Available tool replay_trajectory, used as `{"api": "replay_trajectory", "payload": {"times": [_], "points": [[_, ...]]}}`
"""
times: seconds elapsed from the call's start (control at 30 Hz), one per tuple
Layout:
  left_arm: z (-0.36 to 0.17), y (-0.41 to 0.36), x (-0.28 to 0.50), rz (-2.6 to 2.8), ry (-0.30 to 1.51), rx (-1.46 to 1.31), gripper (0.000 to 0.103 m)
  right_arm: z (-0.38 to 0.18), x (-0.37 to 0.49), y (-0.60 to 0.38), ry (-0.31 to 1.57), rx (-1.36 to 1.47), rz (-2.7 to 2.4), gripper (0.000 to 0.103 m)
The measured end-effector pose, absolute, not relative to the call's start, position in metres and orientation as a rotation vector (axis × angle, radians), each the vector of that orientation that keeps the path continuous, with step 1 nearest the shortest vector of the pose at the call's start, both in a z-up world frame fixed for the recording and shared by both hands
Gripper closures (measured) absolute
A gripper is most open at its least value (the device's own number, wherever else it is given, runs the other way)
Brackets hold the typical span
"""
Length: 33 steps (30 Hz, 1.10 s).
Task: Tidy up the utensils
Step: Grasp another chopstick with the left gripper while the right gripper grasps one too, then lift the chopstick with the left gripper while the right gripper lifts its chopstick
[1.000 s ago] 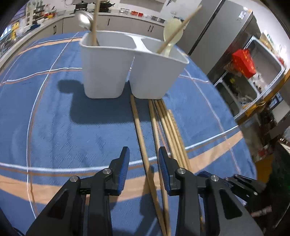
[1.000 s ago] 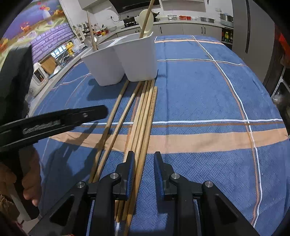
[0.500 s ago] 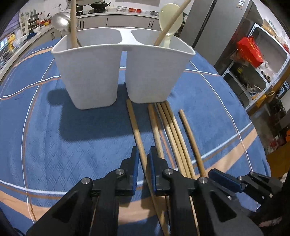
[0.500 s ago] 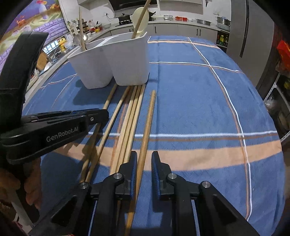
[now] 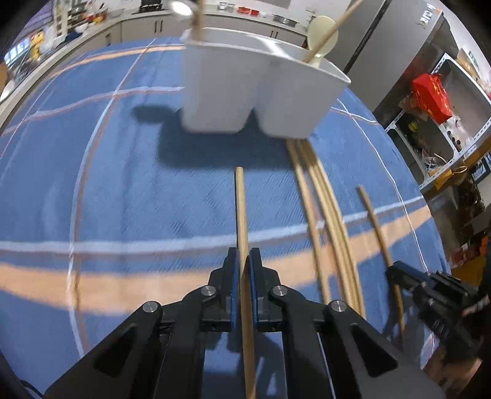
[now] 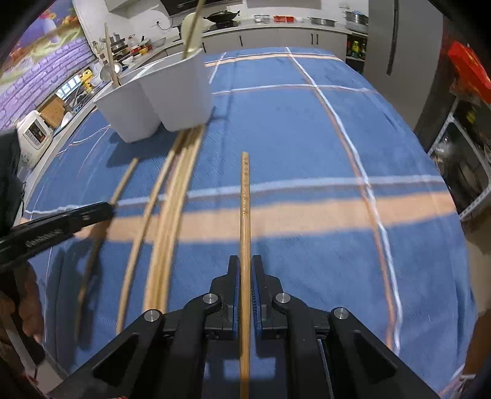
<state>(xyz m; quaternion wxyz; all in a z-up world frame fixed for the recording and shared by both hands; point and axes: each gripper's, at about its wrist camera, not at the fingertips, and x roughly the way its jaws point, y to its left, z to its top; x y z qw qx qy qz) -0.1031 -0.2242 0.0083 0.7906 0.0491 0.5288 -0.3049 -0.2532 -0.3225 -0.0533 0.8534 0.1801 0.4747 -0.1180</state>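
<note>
My left gripper (image 5: 242, 261) is shut on a wooden chopstick (image 5: 241, 208) that points toward the white two-compartment holder (image 5: 257, 95). My right gripper (image 6: 244, 267) is shut on another wooden chopstick (image 6: 245, 202), lifted off the cloth. Several more chopsticks (image 5: 325, 208) lie in a bundle on the blue cloth in front of the holder; they also show in the right wrist view (image 6: 172, 214). The holder (image 6: 159, 92) holds a metal spoon, a pale spoon and a chopstick in each compartment. Each gripper shows in the other's view: the right one (image 5: 429, 291), the left one (image 6: 61, 221).
The blue checked tablecloth (image 6: 307, 122) covers the table. Metal shelving with a red bag (image 5: 429, 95) stands to the right of the table. A kitchen counter with pots (image 6: 276, 21) runs along the back wall.
Both grippers have closed on one chopstick each and pulled them away from the bundle, the left one to the left and the right one to the right.
</note>
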Motion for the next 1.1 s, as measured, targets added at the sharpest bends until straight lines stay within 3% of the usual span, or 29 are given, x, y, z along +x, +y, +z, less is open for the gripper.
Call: {"api": "replay_trajectory", "payload": {"times": [0.43,1.1], "points": [[0.010,-0.175,-0.160,-0.598,1.082,0.181,0.096,-0.054,-0.313,-0.310,0.998,0.328,-0.309,0.095],[0.010,-0.171,-0.141,-0.626,1.137,0.175,0.096,-0.054,-0.273,-0.337,1.056,0.383,-0.271,0.095]]}}
